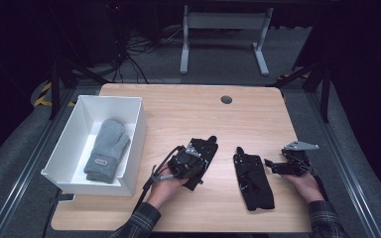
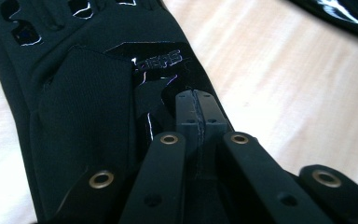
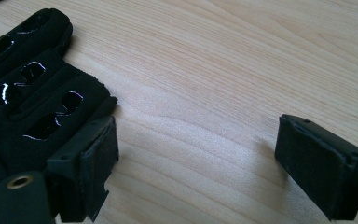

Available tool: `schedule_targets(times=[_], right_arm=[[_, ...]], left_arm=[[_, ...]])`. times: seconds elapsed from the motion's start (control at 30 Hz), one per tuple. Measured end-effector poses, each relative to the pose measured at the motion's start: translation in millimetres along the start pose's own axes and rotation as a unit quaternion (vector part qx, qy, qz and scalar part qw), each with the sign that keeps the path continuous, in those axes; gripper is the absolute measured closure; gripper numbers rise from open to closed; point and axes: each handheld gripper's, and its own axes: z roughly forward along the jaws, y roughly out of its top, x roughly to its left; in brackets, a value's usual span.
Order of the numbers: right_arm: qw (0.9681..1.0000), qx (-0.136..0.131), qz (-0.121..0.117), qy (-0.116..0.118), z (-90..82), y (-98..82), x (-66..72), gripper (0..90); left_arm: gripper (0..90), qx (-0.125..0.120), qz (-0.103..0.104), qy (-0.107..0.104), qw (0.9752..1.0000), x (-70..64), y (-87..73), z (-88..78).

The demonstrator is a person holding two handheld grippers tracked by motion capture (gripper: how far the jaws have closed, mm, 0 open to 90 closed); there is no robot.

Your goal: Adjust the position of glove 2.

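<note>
A black glove [image 1: 206,148] lies on the wooden table [image 1: 188,114] left of centre. My left gripper [image 1: 198,159] is on it, its pads pressed together on the fabric [image 2: 98,93] near the glove's printed logo; the closed tips [image 2: 194,109] rest against the cloth. A second black glove [image 1: 253,181] lies flat to the right of it. My right gripper [image 1: 270,167] is just right of that glove, low over the table, with its jaws wide apart [image 3: 196,158] and only bare wood between them. That glove's perforated fingers [image 3: 32,88] touch one of its pads [image 3: 95,163].
A white bin [image 1: 111,99] stands at the table's left side with a grey knitted mitten [image 1: 106,148] inside. A round cable hole [image 1: 226,99] sits near the far edge. Beyond the table are desk legs [image 1: 184,44] and cables on the floor.
</note>
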Motion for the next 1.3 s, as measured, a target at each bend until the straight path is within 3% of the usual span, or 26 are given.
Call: schedule_targets(times=[0.2, 0.43, 0.63, 0.8, 0.9, 1.0, 1.3], right_arm=[[1.0, 0.0, 0.0, 0.0, 0.0, -0.1, 0.1, 13.7], [1.0, -0.001, 0.0, 0.0, 0.1, -0.1, 0.1, 13.7], [1.0, -0.001, 0.001, 0.0, 0.1, -0.1, 0.1, 13.7], [1.0, -0.001, 0.001, -0.001, 0.1, -0.1, 0.2, 13.7], [1.0, -0.001, 0.001, -0.001, 0.1, -0.2, 0.3, 13.6], [1.0, -0.001, 0.001, -0.001, 0.1, -0.2, 0.3, 13.6], [1.0, -0.001, 0.001, -0.001, 0.1, -0.2, 0.3, 13.6]], left_arm=[[89.9, 0.001, 0.008, -0.023, 0.9997, -14.5, -0.6, 3.9], [85.2, 0.0, 0.01, -0.025, 0.9996, -20.9, -0.6, 2.9], [86.2, -0.013, 0.013, 0.003, 0.9998, -15.5, -4.0, -20.7], [87.7, 0.002, -0.009, 0.026, 0.9996, -1.2, -22.8, -31.0], [88.0, 0.003, -0.015, 0.021, 0.9997, -2.2, -29.9, -30.9], [88.0, 0.009, -0.005, 0.019, 0.9998, -7.2, -31.1, -31.6], [87.7, 0.005, 0.007, -0.029, 0.9996, -30.4, -30.8, -21.9]])
